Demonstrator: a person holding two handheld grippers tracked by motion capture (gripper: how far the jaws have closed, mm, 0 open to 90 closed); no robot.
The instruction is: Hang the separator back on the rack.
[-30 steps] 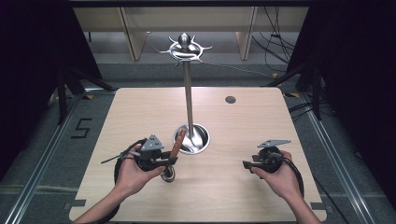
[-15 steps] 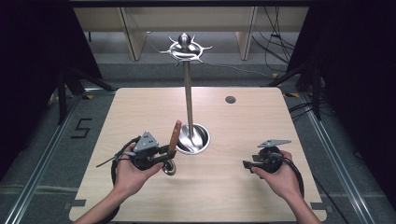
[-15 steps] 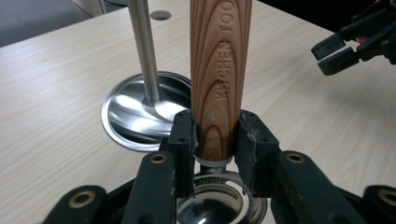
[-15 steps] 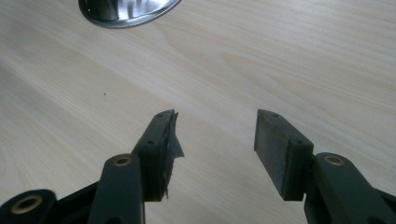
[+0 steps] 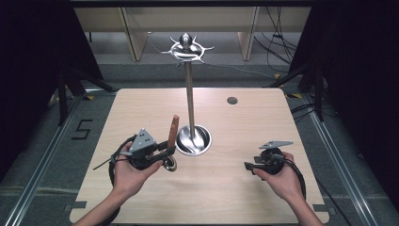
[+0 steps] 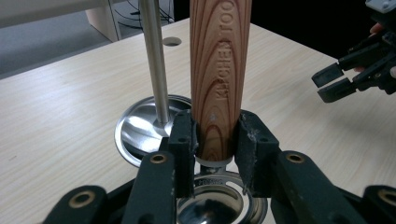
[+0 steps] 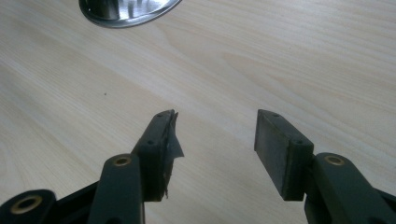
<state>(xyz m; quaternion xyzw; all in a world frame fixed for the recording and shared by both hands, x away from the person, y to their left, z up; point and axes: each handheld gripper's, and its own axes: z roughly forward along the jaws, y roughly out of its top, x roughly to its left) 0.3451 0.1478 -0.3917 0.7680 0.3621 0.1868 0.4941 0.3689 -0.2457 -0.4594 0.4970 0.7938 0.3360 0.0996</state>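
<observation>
Utensil head [image 6: 215,205] half-hidden behind jaws

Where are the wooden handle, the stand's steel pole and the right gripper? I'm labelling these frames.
wooden handle [image 6: 219,79], left gripper view, on its grained front face.
steel pole [image 5: 190,99], high view, mid-shaft.
right gripper [image 7: 215,140], right gripper view, midway between its parted fingertips.

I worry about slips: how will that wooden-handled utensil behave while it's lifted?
The utensil looks stiff: its handle stands straight in the left gripper. The smooth round wood might twist between the pads. The metal end below probably makes it bottom-heavy, so it may swing.
</observation>
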